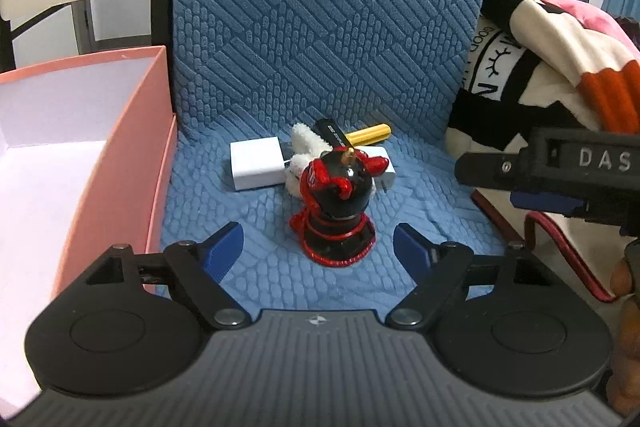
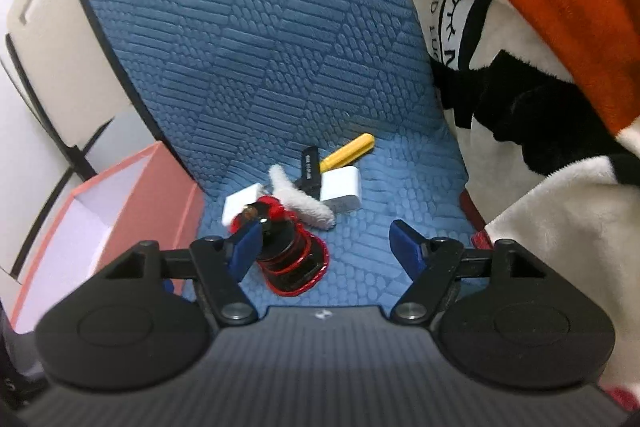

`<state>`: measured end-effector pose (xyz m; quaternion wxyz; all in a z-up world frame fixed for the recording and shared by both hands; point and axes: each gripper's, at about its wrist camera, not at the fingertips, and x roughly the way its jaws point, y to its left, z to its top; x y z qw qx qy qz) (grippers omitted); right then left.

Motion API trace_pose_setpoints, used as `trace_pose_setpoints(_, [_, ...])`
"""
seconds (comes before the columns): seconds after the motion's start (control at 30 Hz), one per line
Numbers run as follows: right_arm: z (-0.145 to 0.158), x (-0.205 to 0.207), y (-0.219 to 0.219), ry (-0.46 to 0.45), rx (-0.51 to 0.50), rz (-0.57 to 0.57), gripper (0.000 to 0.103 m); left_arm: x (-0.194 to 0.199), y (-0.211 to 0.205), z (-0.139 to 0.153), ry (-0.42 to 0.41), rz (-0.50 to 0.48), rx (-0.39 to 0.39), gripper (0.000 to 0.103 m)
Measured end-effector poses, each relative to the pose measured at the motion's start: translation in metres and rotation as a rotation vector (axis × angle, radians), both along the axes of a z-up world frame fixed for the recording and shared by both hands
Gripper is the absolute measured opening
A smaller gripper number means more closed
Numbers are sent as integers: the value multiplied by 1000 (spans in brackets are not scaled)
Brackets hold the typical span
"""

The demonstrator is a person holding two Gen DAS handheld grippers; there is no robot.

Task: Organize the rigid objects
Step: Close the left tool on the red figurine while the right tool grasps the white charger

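**Both jaws apart over the blue seat cushion**

Jaws: left gripper (image 1: 318, 247) stands wide, blue pads either side of the red-and-black figurine (image 1: 336, 205) without touching it. Right gripper (image 2: 324, 247) also stands apart; its left pad overlaps the figurine (image 2: 290, 251) in the picture, contact not clear, right pad well clear. Nothing clamped in either.

Surface: blue quilted cushion (image 1: 320, 27), seat and upright back, brick-and-stripe embossed pattern.

Items on seat, clustered at the far middle:
- figurine, upright on a round base, nearest the grippers
- white charger block (image 1: 256, 165), left of cluster
- second white block (image 2: 342, 189), right of cluster
- white fluffy piece (image 1: 304, 147), lying across the blocks
- black stick (image 1: 332, 135), small printed label
- yellow stick (image 1: 368, 133), farthest, angled right

Left of seat: pink box (image 1: 132, 155), open, white interior, touching the cushion edge.

Right of seat: plush blanket (image 2: 540, 87), cream, black and orange, with printed lettering.

View differences: left wrist view shows the right gripper's body entering from the right, a chair back at far left and a room corner at far right. Right wrist view shows the second white block whole and a pale panel at far left.
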<state>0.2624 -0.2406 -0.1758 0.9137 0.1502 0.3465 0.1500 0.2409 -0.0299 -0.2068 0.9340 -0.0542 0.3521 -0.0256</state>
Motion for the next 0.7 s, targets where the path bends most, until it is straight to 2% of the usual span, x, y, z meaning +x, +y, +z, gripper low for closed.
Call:
trace_pose_setpoints(0.3, [-13, 43, 14, 64, 9, 40, 69, 28, -2, -15, 18, 1, -8, 86])
trace_pose_setpoints(0.47, [-19, 70, 23, 115, 28, 50, 65, 38, 0, -22, 39, -11, -17, 78])
trace_pose_setpoints(0.7, [-29, 105, 26, 157, 1, 33, 60, 55, 0, -30, 61, -32, -52, 76])
